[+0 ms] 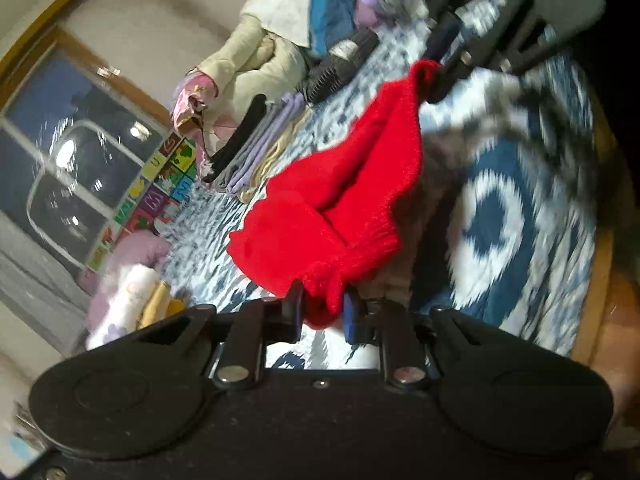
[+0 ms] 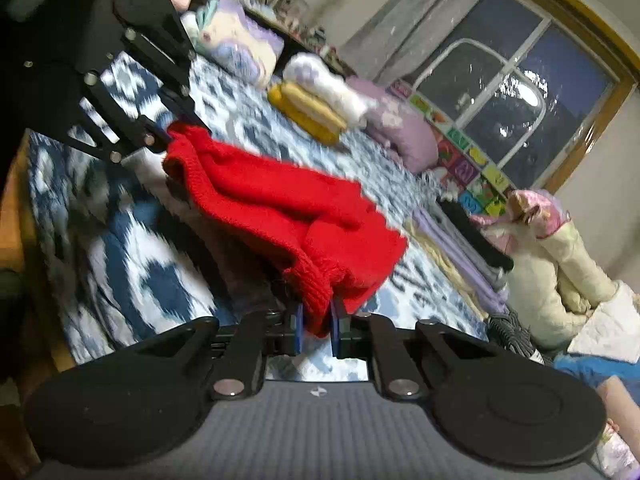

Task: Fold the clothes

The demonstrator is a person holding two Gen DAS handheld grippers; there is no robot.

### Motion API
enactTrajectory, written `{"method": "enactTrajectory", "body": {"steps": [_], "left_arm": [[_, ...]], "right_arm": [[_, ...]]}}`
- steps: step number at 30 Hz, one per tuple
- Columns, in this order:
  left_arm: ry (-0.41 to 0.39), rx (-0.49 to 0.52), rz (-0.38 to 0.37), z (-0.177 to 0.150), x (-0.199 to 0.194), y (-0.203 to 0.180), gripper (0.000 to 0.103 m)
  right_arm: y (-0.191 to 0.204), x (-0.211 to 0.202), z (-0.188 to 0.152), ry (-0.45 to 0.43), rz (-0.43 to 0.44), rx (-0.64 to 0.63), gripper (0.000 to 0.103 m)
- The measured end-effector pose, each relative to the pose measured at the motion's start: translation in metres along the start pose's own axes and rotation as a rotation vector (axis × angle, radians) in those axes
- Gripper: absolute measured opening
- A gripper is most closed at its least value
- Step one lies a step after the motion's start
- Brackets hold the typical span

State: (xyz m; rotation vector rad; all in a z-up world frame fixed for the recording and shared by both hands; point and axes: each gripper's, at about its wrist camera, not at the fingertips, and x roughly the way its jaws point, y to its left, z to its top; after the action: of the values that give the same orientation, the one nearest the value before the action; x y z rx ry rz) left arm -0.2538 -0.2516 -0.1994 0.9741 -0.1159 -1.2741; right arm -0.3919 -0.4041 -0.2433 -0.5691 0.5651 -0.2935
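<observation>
Garment: a red knitted garment (image 1: 340, 184) hangs stretched between the two grippers, lifted above the bed, sagging in soft folds along its middle (which piece of clothing it is, the folds do not let me tell).
Left gripper: the left gripper (image 1: 322, 310) is clamped on one ribbed edge of the red knit, with the wool bunched between its blue-padded fingers (image 1: 350, 316).
Right gripper: the right gripper (image 2: 316, 326) is clamped on the opposite ribbed edge, the knit pinched between its blue pads (image 2: 298, 328); in the left wrist view it shows at the top right, gripping the far tip of the garment.
Bed: a bed cover with a blue and white pattern (image 2: 132, 264) lies beneath the hanging garment, blurred in both views.
Folded stack: a flat stack of folded lilac, grey, cream and black clothes (image 1: 256, 148) rests on the bed, well apart from the red knit.
Loose pile: a cream padded jacket (image 1: 256, 60) sits heaped beyond that stack, with blue fabric (image 1: 328, 12) next to it.
Far end: a yellow roll and white and lilac soft bundles (image 2: 320, 100) lie by the wall.
Background: a dark window with a wooden frame (image 2: 532, 76) and a strip of colourful picture tiles (image 2: 468, 160) below it.
</observation>
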Motion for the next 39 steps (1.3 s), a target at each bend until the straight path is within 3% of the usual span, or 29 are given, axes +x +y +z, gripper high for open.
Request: {"method": "enactTrajectory", "body": {"steps": [10,17,22,25,28,31,34,35,37,39], "left_arm": [[-0.084,-0.355,-0.069,0.007,0.013,0.048,0.018],[-0.119,-0.668,-0.162,-0.005,0.051,0.092,0.018],[-0.072,-0.890,-0.248,-0.025,0.093,0.118,0.018],[-0.034,-1.013,-0.294,-0.038,0.117,0.127,0.018],[-0.011,-1.101,-0.352,-0.047,0.123,0.131,0.019],[-0.024,-1.135,-0.394,-0.049,0.121,0.134,0.024],[-0.028,-1.148,-0.415,-0.050,0.123,0.135,0.025],[-0.031,-1.139,-0.411,-0.049,0.123,0.134,0.025],[-0.039,-1.119,-0.399,-0.047,0.122,0.134,0.023],[-0.059,-1.110,-0.376,-0.044,0.123,0.136,0.016]], "right_arm": [[-0.052,-0.002,-0.002,-0.119,0.017,0.321,0.016],[-0.093,0.039,-0.014,-0.134,0.084,0.618,0.017],[-0.111,0.078,-0.029,-0.092,0.150,0.797,0.021],[-0.119,0.101,-0.036,-0.068,0.184,0.891,0.028],[-0.123,0.116,-0.044,-0.037,0.222,0.983,0.048],[-0.124,0.120,-0.052,-0.028,0.262,1.046,0.052],[-0.122,0.121,-0.054,-0.029,0.270,1.025,0.046],[-0.122,0.122,-0.054,-0.028,0.276,1.022,0.035],[-0.122,0.122,-0.053,-0.042,0.291,1.025,0.023],[-0.125,0.123,-0.051,-0.059,0.294,1.020,0.017]]}}
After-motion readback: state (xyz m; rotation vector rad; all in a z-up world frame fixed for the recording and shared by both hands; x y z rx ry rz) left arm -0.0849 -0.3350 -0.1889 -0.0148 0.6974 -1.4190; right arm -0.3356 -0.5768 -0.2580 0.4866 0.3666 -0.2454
